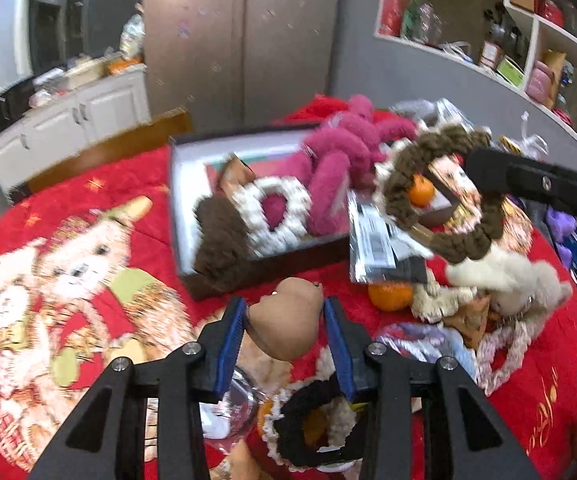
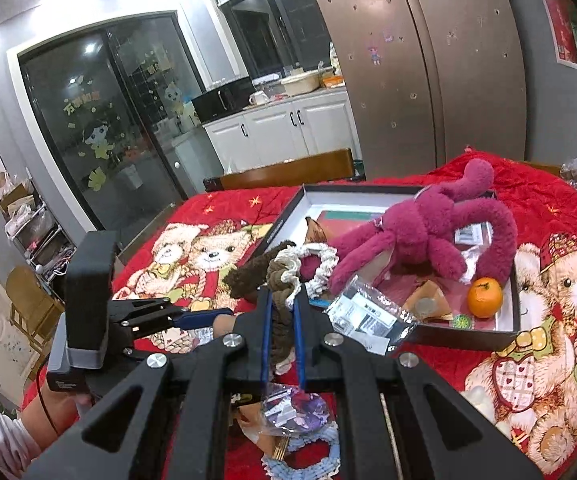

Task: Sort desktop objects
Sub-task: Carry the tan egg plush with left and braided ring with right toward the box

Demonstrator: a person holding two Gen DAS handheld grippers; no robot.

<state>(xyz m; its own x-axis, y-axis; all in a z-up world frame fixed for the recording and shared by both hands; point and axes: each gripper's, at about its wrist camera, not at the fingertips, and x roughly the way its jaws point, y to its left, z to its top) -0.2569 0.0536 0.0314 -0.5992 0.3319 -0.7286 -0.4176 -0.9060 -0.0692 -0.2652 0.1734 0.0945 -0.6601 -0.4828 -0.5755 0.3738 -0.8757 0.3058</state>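
My left gripper (image 1: 284, 320) is shut on a tan heart-shaped soft piece (image 1: 288, 324), held above the red bear-print cloth (image 1: 48, 240) just in front of the black shallow box (image 1: 184, 216). My right gripper (image 2: 282, 300) is shut on a brown-and-cream scrunchie (image 2: 282, 280), held up near the box's left corner (image 2: 284, 220); it also shows in the left wrist view (image 1: 440, 200). The box holds a magenta plush toy (image 2: 420, 236), a white scrunchie (image 2: 312, 260), a brown fuzzy scrunchie (image 2: 248, 272) and an orange (image 2: 484, 296).
Foil packets (image 1: 376, 240), an orange (image 1: 388, 296), a cream plush (image 1: 504, 272) and more scrunchies (image 1: 308, 432) lie heaped on the cloth at the right and front. A wooden chair back (image 2: 288, 170) stands behind the table. Shelves (image 1: 528, 40) line the right wall.
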